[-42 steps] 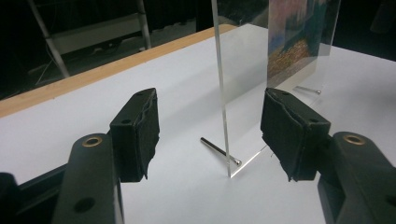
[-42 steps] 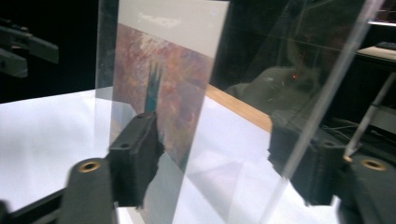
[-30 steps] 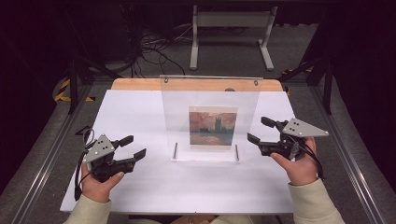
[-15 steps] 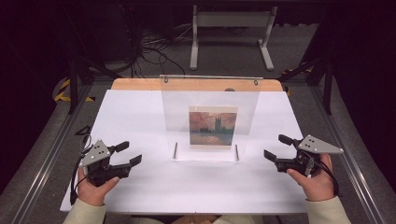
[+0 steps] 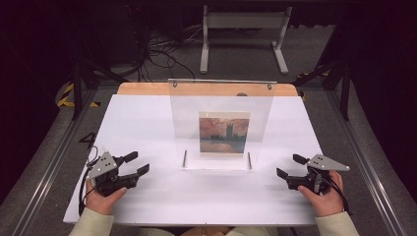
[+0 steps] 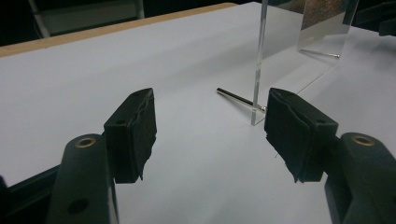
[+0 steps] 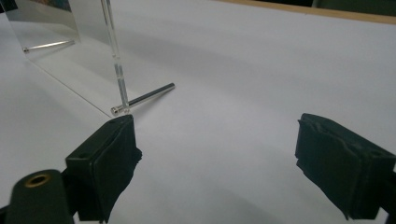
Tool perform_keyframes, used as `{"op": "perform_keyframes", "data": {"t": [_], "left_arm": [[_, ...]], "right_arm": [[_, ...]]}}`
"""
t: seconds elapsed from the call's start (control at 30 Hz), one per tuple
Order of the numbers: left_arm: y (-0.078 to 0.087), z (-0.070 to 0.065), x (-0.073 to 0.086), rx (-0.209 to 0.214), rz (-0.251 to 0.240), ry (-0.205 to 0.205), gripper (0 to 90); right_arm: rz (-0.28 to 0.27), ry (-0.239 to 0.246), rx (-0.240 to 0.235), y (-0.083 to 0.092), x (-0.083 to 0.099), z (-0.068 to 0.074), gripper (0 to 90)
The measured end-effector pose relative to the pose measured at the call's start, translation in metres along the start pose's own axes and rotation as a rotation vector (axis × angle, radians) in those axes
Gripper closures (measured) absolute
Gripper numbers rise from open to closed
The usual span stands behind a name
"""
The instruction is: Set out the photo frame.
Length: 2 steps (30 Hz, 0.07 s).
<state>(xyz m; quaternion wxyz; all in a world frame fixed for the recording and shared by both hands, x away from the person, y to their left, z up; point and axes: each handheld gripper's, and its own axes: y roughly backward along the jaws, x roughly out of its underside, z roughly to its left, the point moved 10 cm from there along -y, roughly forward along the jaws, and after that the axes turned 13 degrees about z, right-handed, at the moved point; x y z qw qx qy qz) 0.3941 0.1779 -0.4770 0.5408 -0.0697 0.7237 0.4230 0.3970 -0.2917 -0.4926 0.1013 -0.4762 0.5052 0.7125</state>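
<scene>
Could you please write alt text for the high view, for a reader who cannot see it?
A clear acrylic frame holding a small painting print stands upright mid-table. The left gripper and right gripper, each hand-held, sit open and empty at either side on the white tabletop.

Cream sleeves (image 5: 93, 221); black jaws, brass-ringed screw holes, grey plates.

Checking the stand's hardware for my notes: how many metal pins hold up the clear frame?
2. The left pin sits at the clear frame's lower left corner, the right pin at its lower right.
</scene>
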Motion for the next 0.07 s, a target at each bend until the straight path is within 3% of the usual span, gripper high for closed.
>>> {"op": "perform_keyframes", "data": {"t": [0.07], "left_arm": [[-0.0005,0.0010,0.0006,-0.006,0.006,-0.001,33.7]], "right_arm": [[-0.022,-0.002,0.005,0.0027,-0.0028,-0.0002,11.6]]}}
